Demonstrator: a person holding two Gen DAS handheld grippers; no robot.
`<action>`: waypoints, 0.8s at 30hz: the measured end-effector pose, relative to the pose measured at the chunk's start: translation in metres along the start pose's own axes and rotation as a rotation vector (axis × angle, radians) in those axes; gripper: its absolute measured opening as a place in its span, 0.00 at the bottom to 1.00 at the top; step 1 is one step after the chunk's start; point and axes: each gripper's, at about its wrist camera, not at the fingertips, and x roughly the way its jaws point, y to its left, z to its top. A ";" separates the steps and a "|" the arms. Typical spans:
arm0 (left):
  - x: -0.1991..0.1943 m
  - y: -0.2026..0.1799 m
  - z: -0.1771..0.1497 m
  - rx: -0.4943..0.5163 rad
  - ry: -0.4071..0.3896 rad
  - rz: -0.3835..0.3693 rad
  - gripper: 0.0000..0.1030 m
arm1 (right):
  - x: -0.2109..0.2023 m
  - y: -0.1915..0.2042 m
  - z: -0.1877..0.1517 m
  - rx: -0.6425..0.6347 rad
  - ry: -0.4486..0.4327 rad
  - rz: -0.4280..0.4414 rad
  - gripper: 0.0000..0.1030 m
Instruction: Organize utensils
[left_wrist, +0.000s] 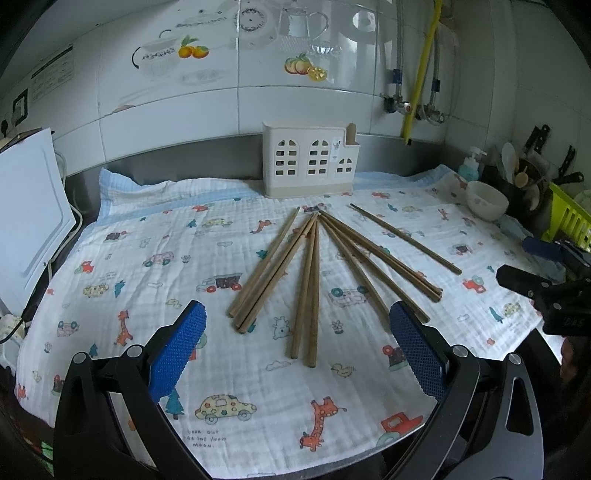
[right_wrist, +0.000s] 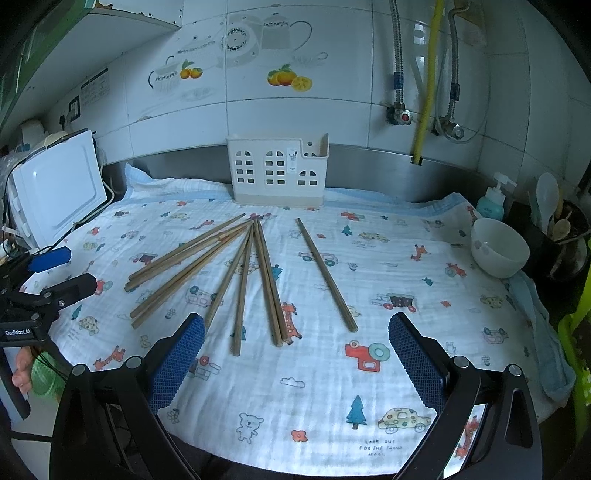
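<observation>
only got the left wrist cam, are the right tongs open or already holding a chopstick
Observer: Open. The right tongs have their blue pads spread with nothing between them.
Operator: whats right in front of them
Observer: The lone chopstick, lying apart from the fanned chopsticks. Its near end is about level with the fingertips, toward the right-hand pad.
Operator: can that cam see my left tongs
Observer: Yes, side-on at its far left edge. The left tongs are open and hold nothing.
</observation>
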 end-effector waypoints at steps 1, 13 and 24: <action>0.001 -0.001 0.000 0.005 0.001 0.005 0.95 | 0.000 -0.001 0.000 0.004 0.000 0.001 0.94; 0.004 0.000 -0.002 0.009 0.008 0.012 0.95 | 0.002 -0.002 -0.001 0.012 0.004 0.002 0.94; 0.010 0.007 0.001 0.012 0.026 0.022 0.95 | 0.011 -0.006 0.001 0.003 0.018 0.001 0.94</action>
